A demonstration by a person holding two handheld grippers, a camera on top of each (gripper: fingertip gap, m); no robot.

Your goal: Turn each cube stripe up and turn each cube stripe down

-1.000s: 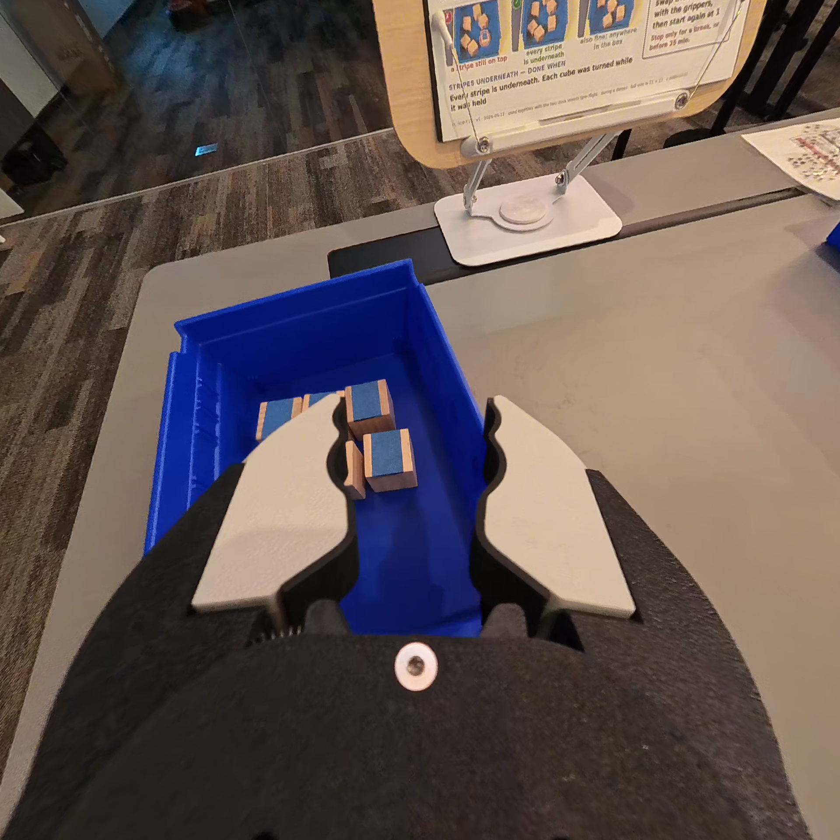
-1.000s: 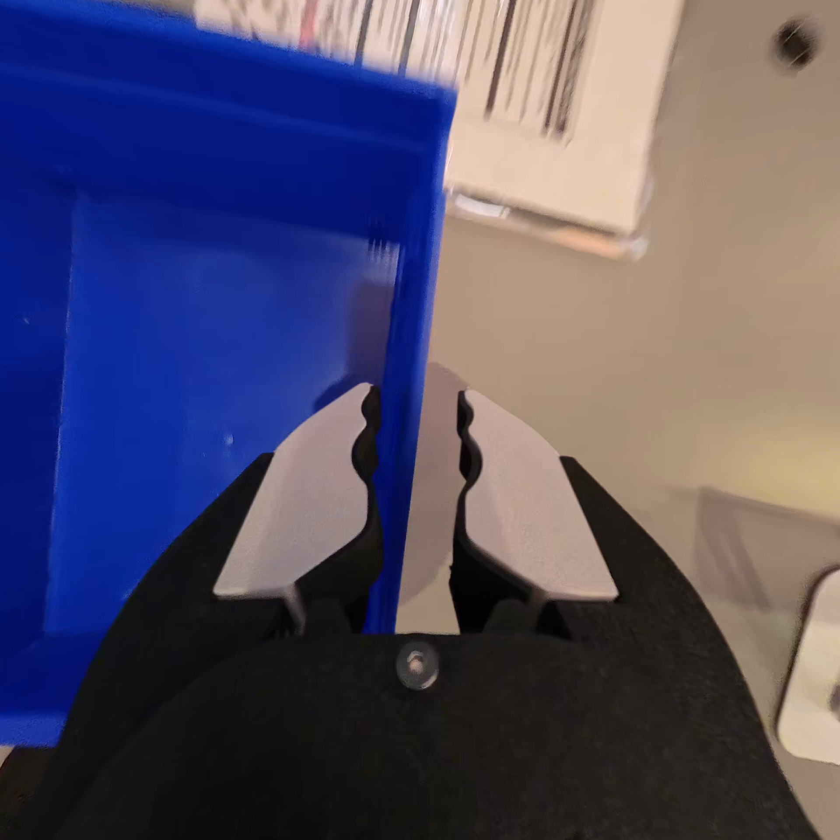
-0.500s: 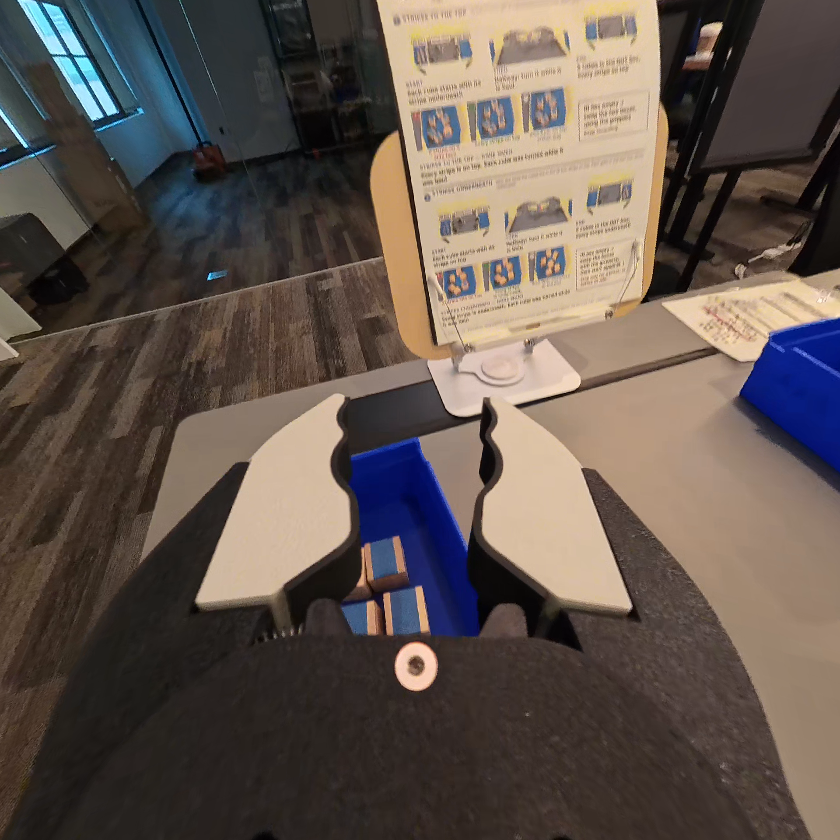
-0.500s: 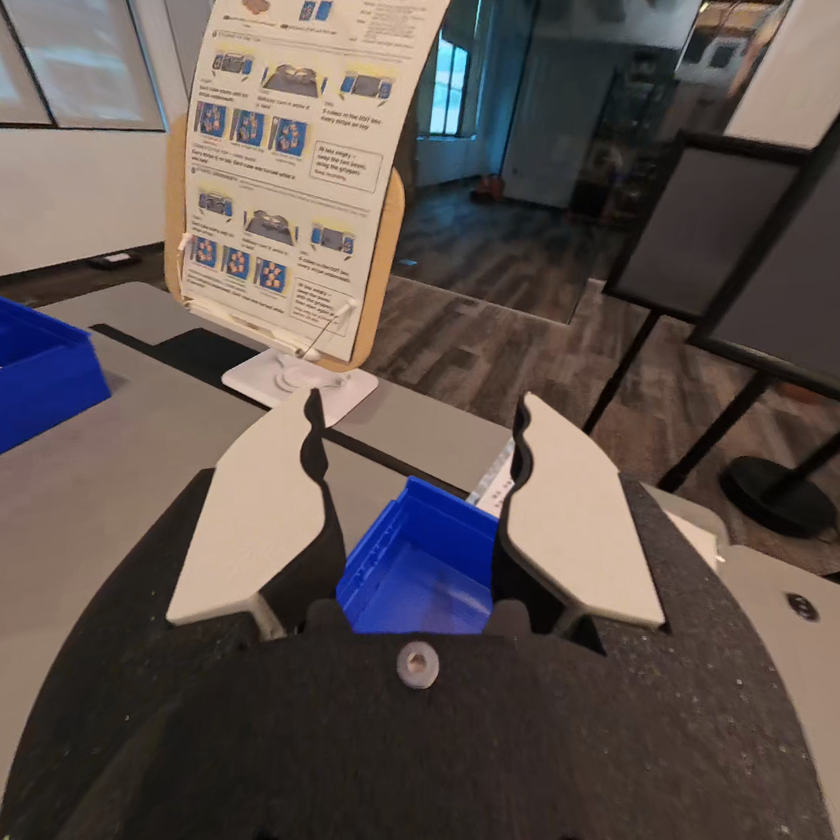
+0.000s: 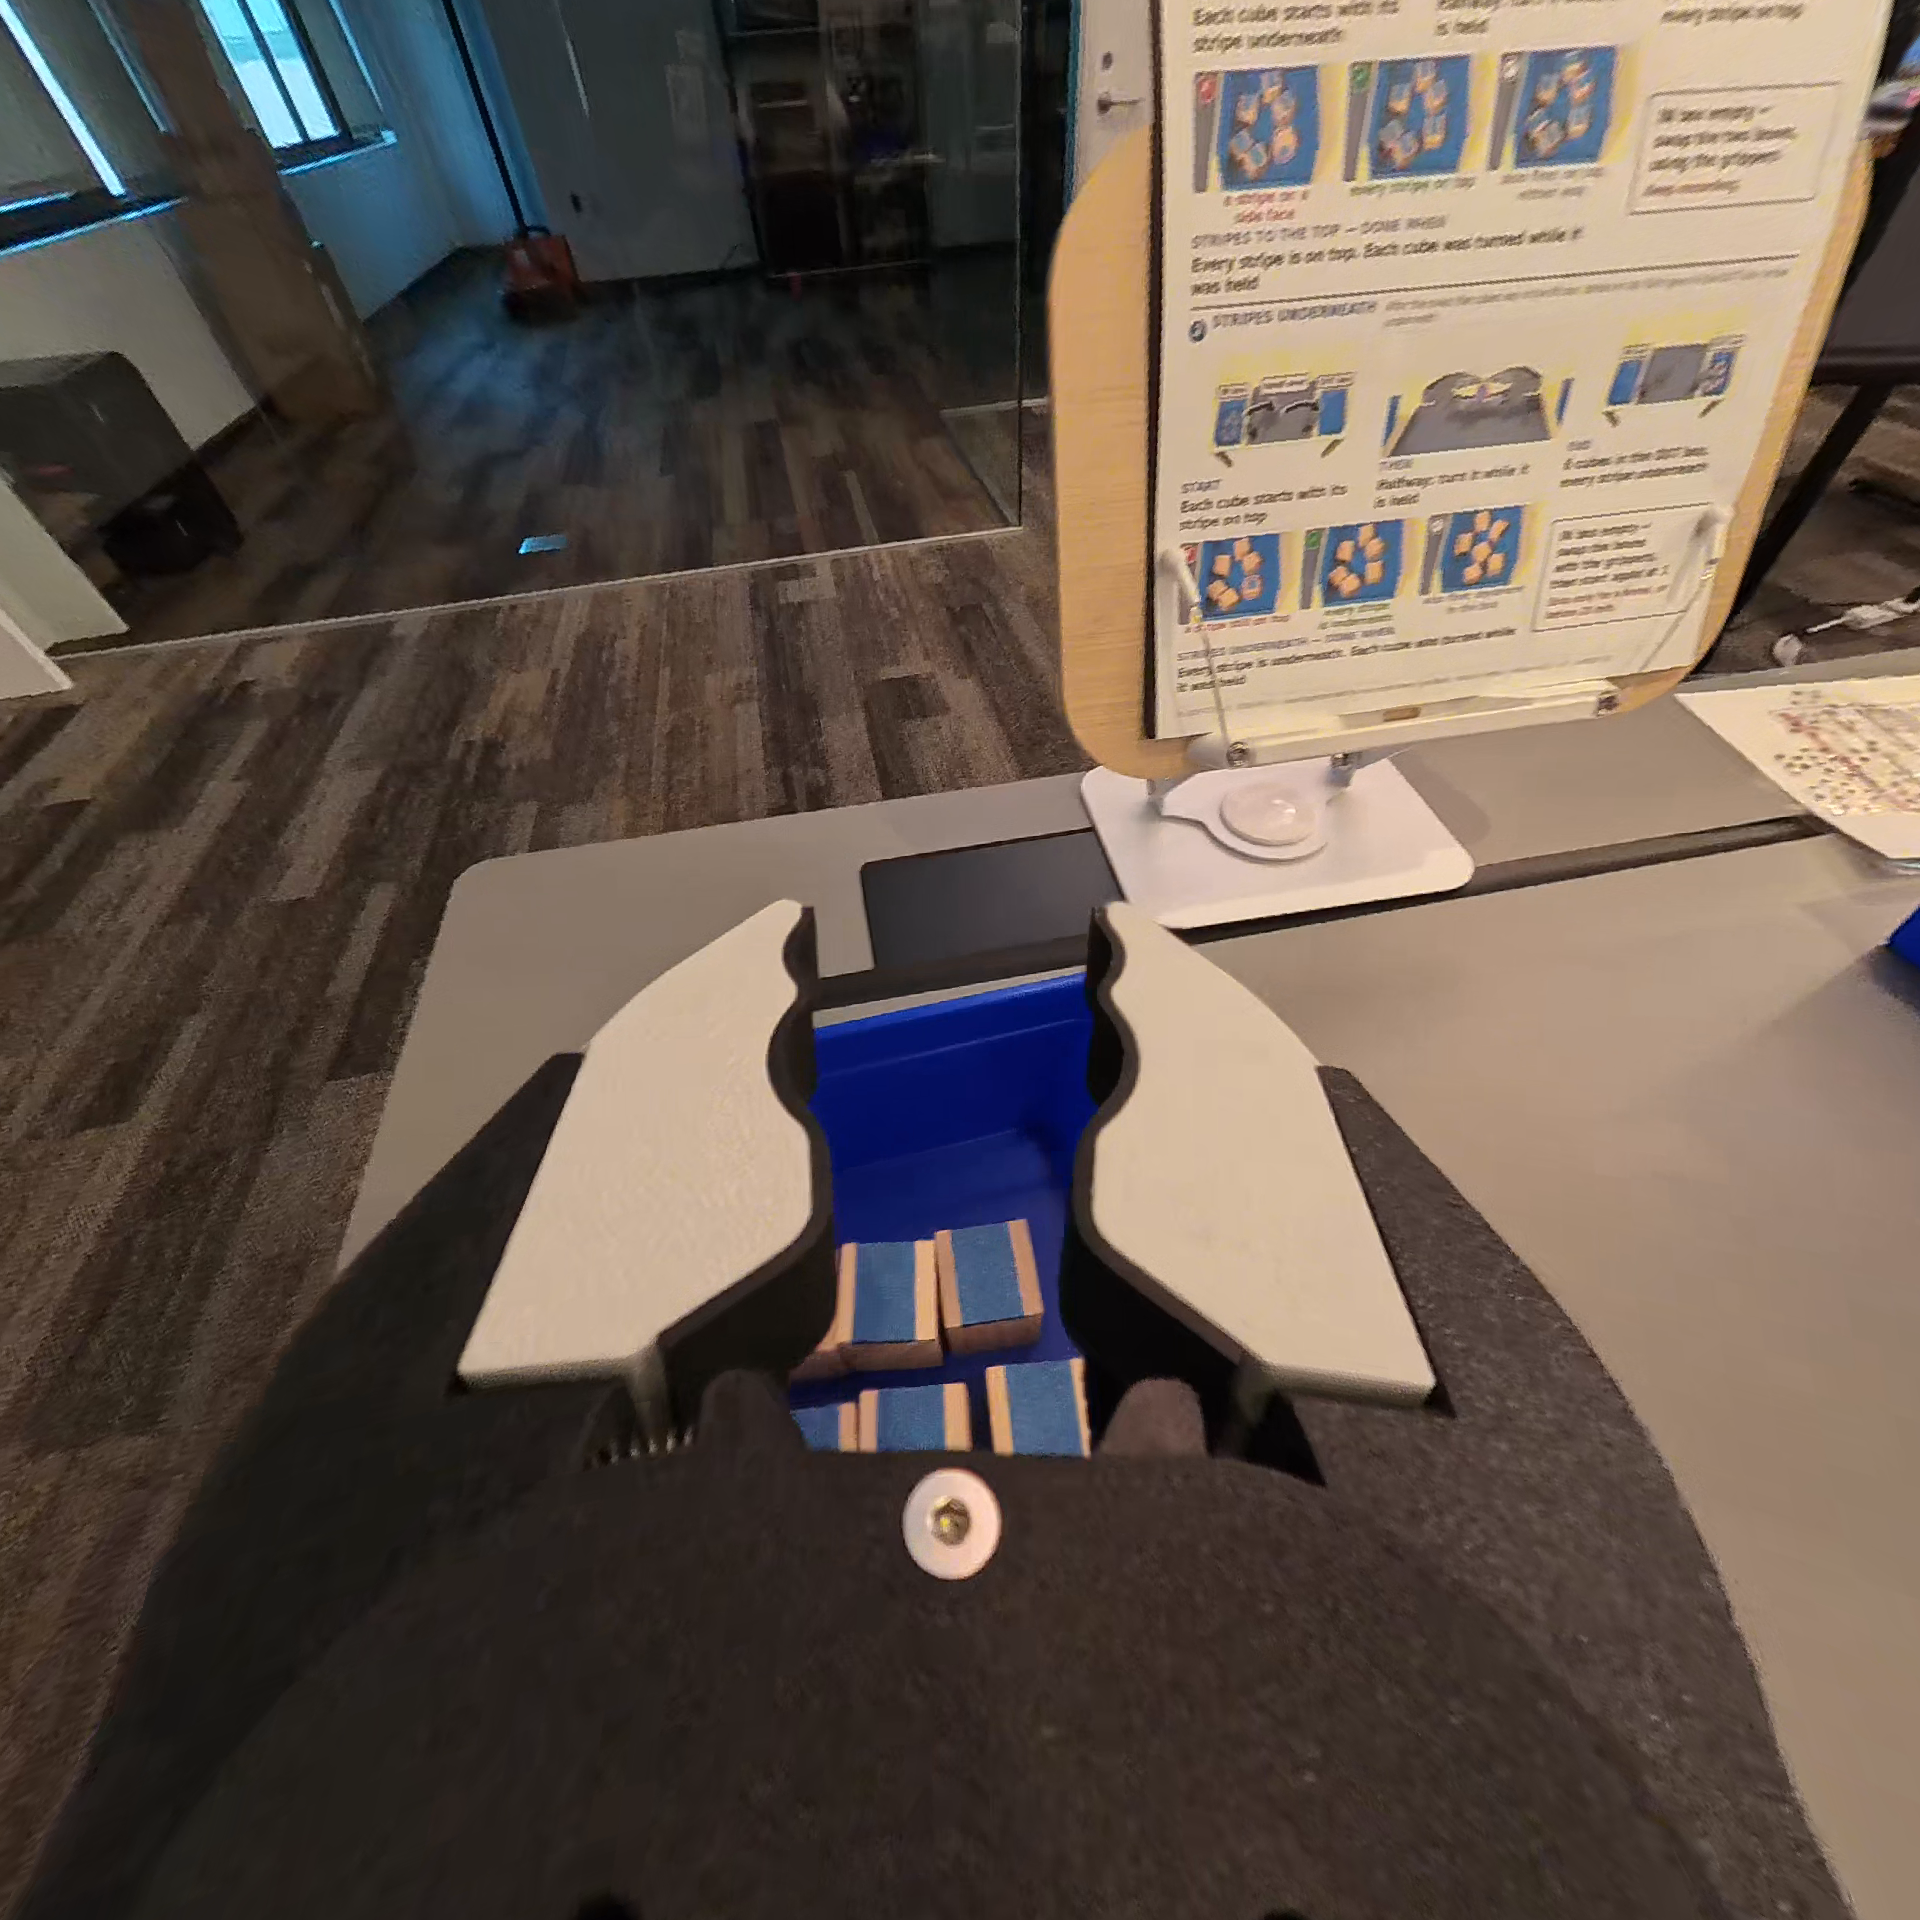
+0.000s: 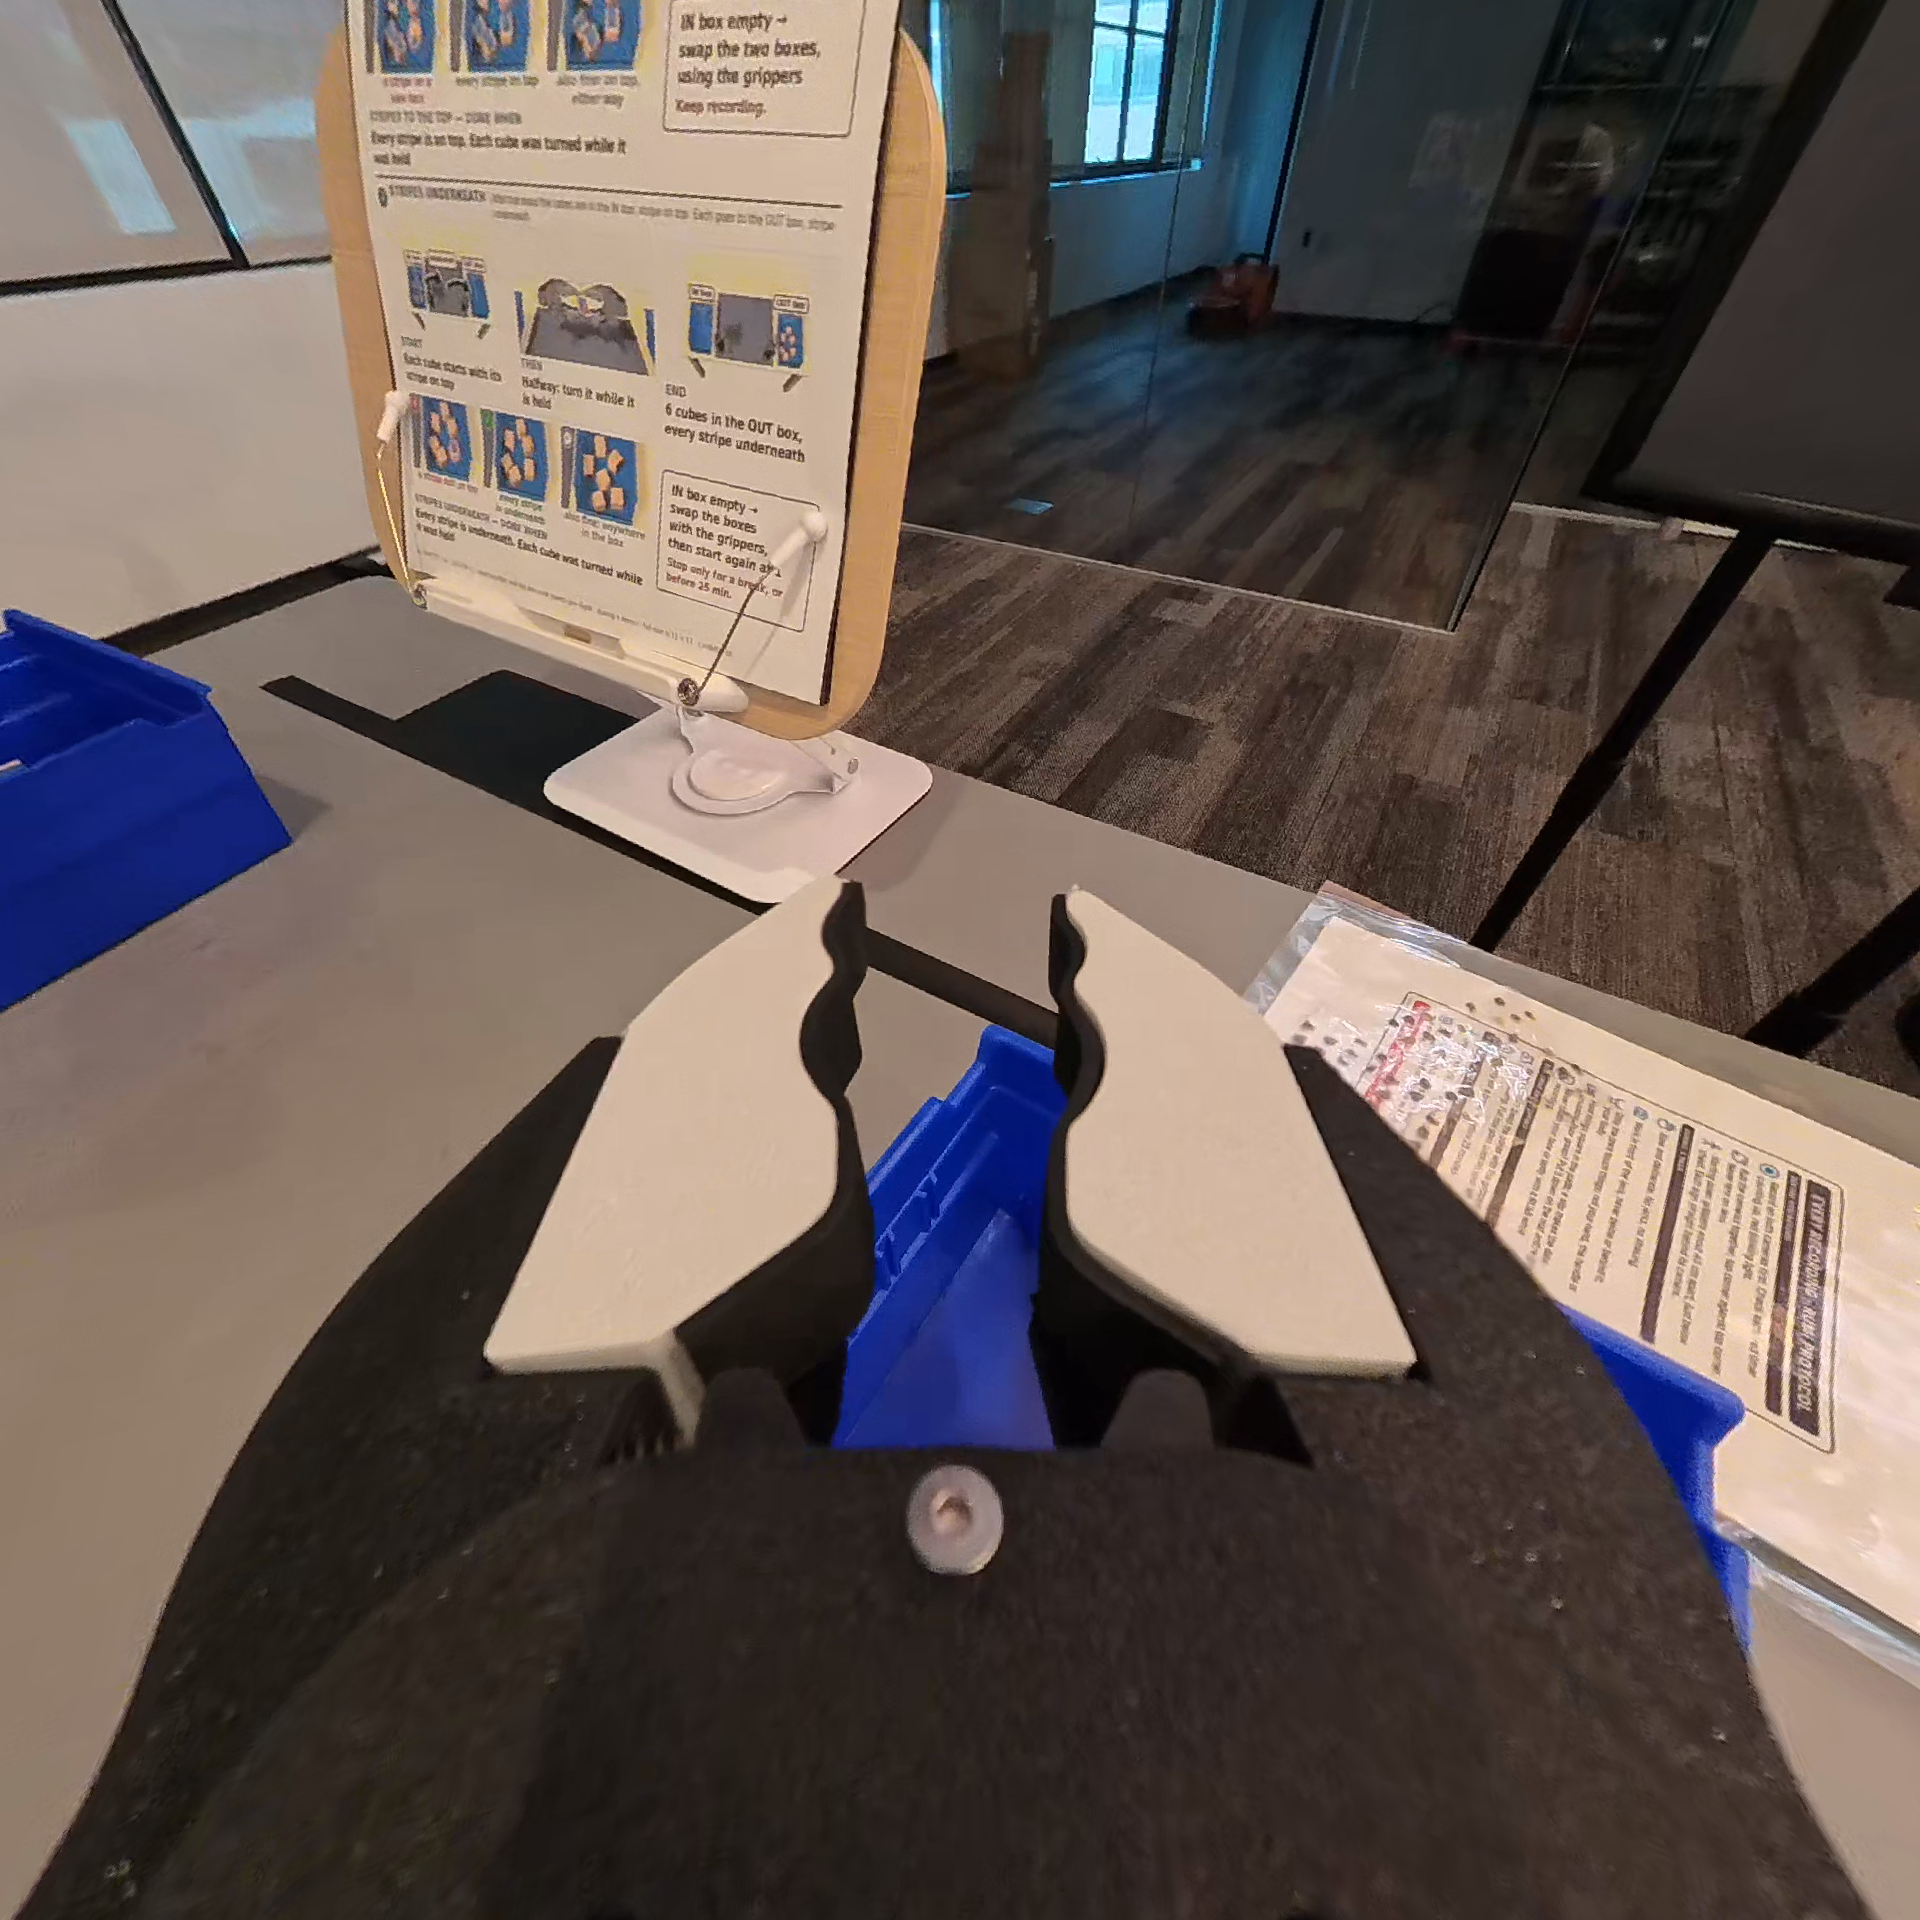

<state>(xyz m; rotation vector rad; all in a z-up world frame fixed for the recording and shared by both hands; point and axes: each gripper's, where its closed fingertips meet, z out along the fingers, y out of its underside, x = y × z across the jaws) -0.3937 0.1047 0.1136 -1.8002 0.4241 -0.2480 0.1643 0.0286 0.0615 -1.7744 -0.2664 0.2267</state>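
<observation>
In the left wrist view, several wooden cubes [image 5: 985, 1288] with blue stripes on top lie in a blue bin [image 5: 945, 1070] on the grey table. My left gripper [image 5: 948, 940] is open and empty, held above the bin. In the right wrist view, my right gripper [image 6: 956, 914] is open and empty above a second blue bin [image 6: 956, 1247]; no cubes show in the part of that bin I can see. The bin with the cubes also shows at the far left of the right wrist view [image 6: 114, 779].
An instruction sheet on a wooden stand [image 5: 1455, 416] with a white base [image 5: 1278, 831] stands at the table's back edge; it also shows in the right wrist view [image 6: 623, 343]. A plastic-sleeved paper [image 6: 1610, 1195] lies right of the second bin. Bare grey table [image 5: 1558, 1143] lies between the bins.
Both grippers rose and tilted up from the bins. The right gripper let go of the bin wall it straddled, then its fingers narrowed a little. The left view shifted slightly left over the cubes.
</observation>
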